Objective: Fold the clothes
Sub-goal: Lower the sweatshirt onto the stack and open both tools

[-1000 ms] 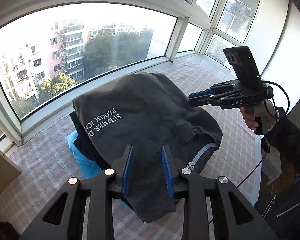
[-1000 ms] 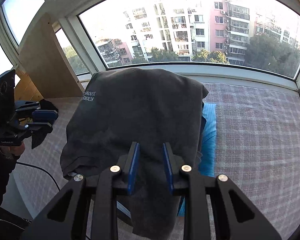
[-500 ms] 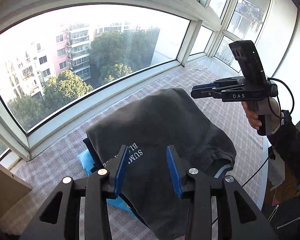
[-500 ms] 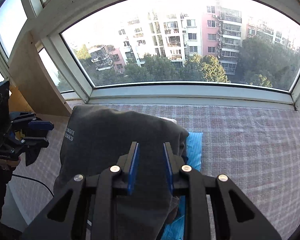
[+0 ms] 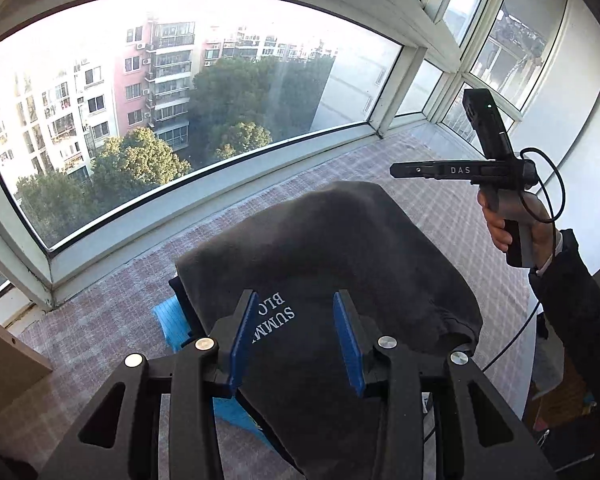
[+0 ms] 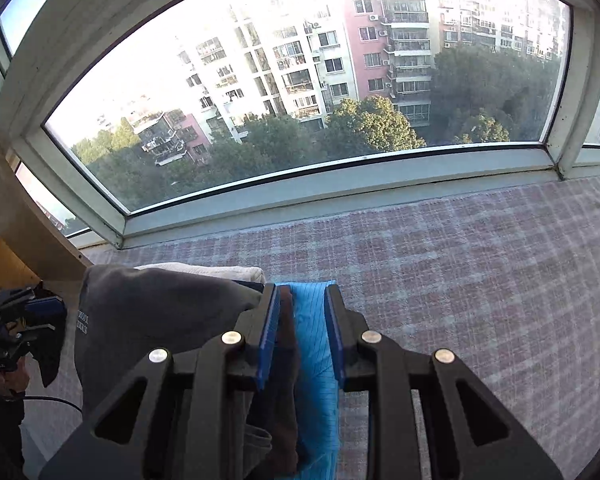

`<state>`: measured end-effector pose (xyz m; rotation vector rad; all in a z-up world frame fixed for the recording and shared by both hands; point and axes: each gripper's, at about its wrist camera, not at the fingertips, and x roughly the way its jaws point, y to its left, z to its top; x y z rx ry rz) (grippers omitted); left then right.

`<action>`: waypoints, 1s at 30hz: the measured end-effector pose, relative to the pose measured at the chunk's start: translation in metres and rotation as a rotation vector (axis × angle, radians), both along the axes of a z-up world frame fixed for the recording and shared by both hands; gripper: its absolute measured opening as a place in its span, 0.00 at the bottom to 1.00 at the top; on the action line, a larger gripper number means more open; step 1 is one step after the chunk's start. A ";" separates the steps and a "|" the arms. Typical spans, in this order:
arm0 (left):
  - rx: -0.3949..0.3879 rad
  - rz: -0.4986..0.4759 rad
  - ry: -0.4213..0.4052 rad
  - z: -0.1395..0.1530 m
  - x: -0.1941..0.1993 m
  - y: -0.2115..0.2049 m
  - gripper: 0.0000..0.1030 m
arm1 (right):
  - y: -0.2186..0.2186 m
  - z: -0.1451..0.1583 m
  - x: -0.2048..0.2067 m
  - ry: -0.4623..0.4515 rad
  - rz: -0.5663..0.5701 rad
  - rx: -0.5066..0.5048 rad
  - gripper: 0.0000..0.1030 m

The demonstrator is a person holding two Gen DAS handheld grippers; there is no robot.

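The checked cloth surface (image 6: 480, 280) spans the bay below the window (image 6: 300, 80); the pile of folded clothes lies on it, topped by the dark grey sweatshirt (image 5: 340, 248) with white lettering, over a blue garment (image 6: 312, 344) and a white one (image 6: 204, 269) at the far edge. The left gripper (image 5: 296, 340) hovers above the sweatshirt, jaws apart, nothing between the pads. The right gripper (image 6: 302, 336) stands over the blue garment at the pile's edge; its jaws have just been closing, a gap remains, nothing clamped.
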<state>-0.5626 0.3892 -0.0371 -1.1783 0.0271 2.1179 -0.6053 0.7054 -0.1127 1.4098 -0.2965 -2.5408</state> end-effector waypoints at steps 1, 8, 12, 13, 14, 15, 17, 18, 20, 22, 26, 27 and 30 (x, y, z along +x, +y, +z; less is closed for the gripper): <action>0.010 -0.025 -0.017 -0.003 0.004 0.005 0.36 | 0.003 -0.007 -0.002 -0.028 0.017 -0.031 0.08; -0.095 -0.080 -0.055 -0.031 0.007 0.028 0.36 | -0.008 -0.037 -0.022 -0.084 0.131 -0.300 0.08; -0.079 -0.087 -0.066 -0.027 0.005 0.027 0.36 | 0.007 -0.046 -0.039 -0.084 0.046 -0.435 0.08; -0.078 -0.090 -0.067 -0.026 0.005 0.027 0.36 | 0.012 -0.047 -0.041 -0.081 0.022 -0.448 0.08; -0.083 -0.094 -0.061 -0.024 0.006 0.028 0.36 | 0.015 -0.044 -0.038 -0.069 0.027 -0.447 0.08; -0.088 -0.098 -0.057 -0.024 0.006 0.029 0.36 | 0.015 -0.041 -0.035 -0.062 0.051 -0.461 0.08; -0.098 -0.107 -0.049 -0.023 0.006 0.032 0.38 | 0.015 -0.039 -0.029 -0.069 0.092 -0.491 0.08; -0.100 -0.109 -0.048 -0.022 0.005 0.033 0.38 | 0.015 -0.038 -0.026 -0.072 0.113 -0.506 0.08; -0.102 -0.113 -0.046 -0.022 0.005 0.035 0.40 | 0.008 -0.040 -0.026 -0.100 0.162 -0.568 0.08; -0.109 -0.120 -0.032 -0.022 0.008 0.037 0.44 | -0.005 -0.043 -0.035 -0.111 0.184 -0.580 0.08; -0.120 -0.116 -0.020 -0.018 0.013 0.038 0.46 | -0.002 -0.044 -0.056 -0.090 0.031 -0.545 0.08; -0.105 -0.107 -0.029 -0.014 0.013 0.035 0.46 | 0.001 -0.033 -0.050 -0.040 -0.002 -0.509 0.08; -0.066 -0.059 0.000 0.005 0.010 0.022 0.46 | -0.011 0.009 -0.022 0.084 0.039 -0.416 0.10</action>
